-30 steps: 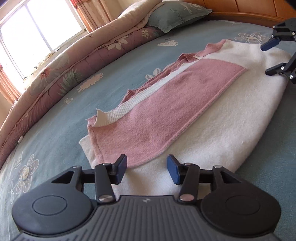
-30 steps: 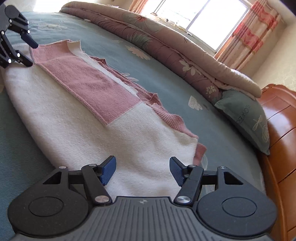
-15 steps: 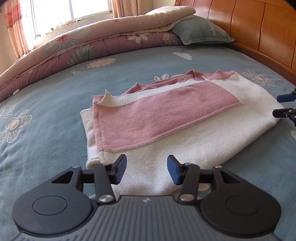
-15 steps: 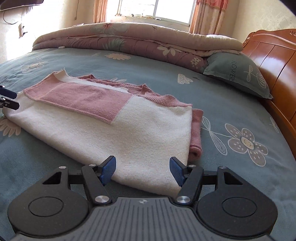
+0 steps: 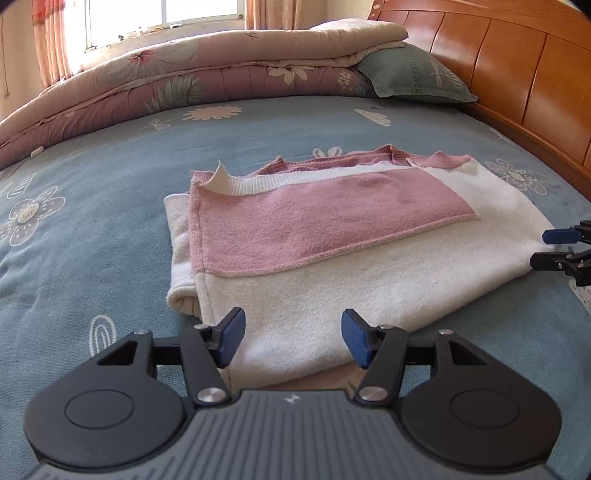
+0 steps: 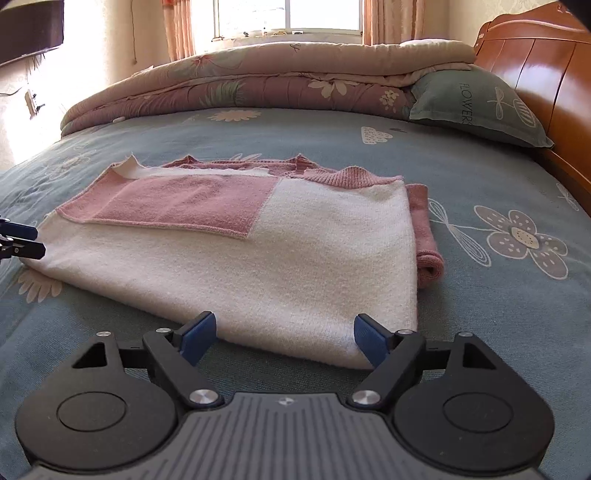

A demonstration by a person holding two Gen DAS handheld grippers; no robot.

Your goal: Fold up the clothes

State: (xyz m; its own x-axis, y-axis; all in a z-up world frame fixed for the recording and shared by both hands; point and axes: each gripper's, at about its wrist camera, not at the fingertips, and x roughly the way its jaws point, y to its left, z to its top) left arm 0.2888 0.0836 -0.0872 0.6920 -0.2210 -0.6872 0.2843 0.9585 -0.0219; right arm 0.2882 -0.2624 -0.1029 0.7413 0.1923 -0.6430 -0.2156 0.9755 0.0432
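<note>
A pink and white knitted sweater [image 5: 332, 258] [image 6: 258, 254] lies folded in a long flat rectangle on the blue flowered bedsheet [image 5: 92, 229]. A pink panel lies across its top. My left gripper [image 5: 293, 338] hovers over the sweater's near left corner, its jaws opening, the white fabric below them but not pinched. My right gripper [image 6: 286, 338] stands over the near right corner, jaws opening wide, also not pressing the cloth. Each gripper shows at the other view's edge: the right gripper [image 5: 554, 251], the left gripper [image 6: 22, 240].
A rolled flowered quilt [image 5: 184, 81] runs along the far side of the bed. A grey-green pillow [image 6: 480, 107] leans against the wooden headboard [image 5: 517, 74] at the right. A window [image 6: 288, 14] with curtains is behind.
Both wrist views have rolled level from a strong tilt. Both grippers' jaws stand wider apart than before. The sweater has not moved.
</note>
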